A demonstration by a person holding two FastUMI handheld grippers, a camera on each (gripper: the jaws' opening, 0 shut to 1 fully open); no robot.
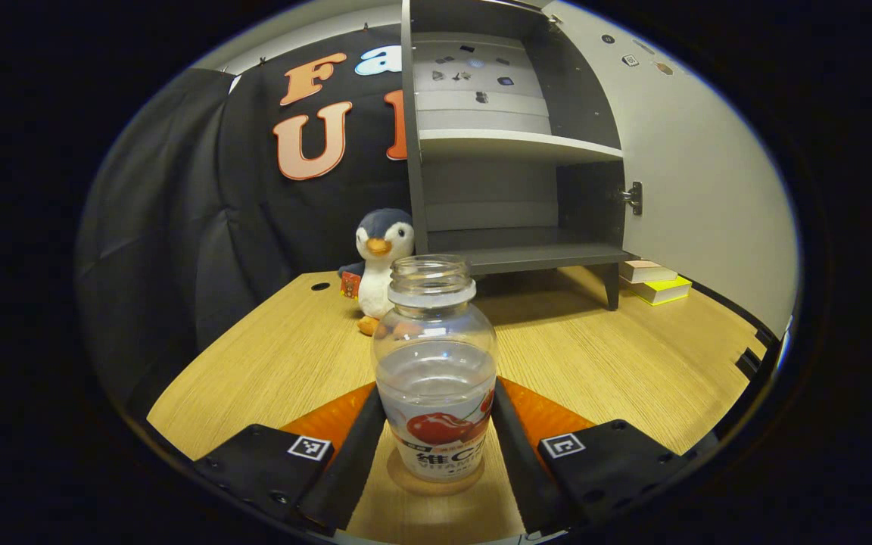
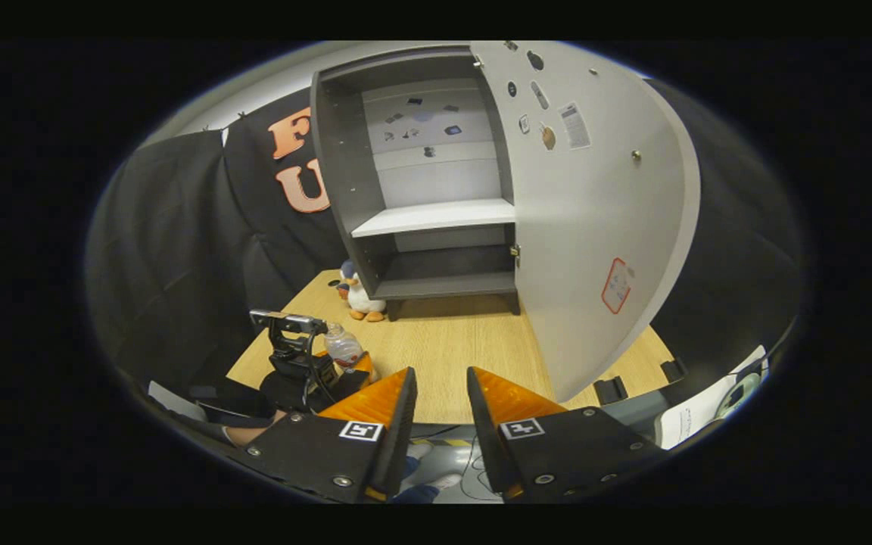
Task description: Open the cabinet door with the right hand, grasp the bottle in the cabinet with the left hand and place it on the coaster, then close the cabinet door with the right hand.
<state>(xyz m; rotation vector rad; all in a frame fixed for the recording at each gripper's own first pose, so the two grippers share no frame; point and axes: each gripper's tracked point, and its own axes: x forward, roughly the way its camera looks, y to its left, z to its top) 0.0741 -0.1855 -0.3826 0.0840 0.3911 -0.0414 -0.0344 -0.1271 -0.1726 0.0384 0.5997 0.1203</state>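
Observation:
A clear, uncapped bottle (image 1: 434,363) with a cherry label stands upright on a round tan coaster (image 1: 436,488) near the front of the wooden table (image 1: 633,363). My left gripper (image 1: 436,424) is shut on its lower body, one finger against each side. The right gripper view shows that bottle (image 2: 343,347) and the left gripper (image 2: 330,367) held by a hand at the table's left front. The dark grey cabinet (image 1: 512,250) stands at the back with its light grey door (image 2: 595,227) swung wide open. My right gripper (image 2: 440,375) hovers off the table's front edge, open and holding nothing, left of the door.
A penguin plush (image 1: 379,261) sits left of the cabinet's foot. Two books (image 1: 655,281) lie right of the cabinet under the open door. The cabinet's white shelf (image 1: 519,144) and bottom board are bare. Papers (image 2: 697,420) lie beyond the table's right corner.

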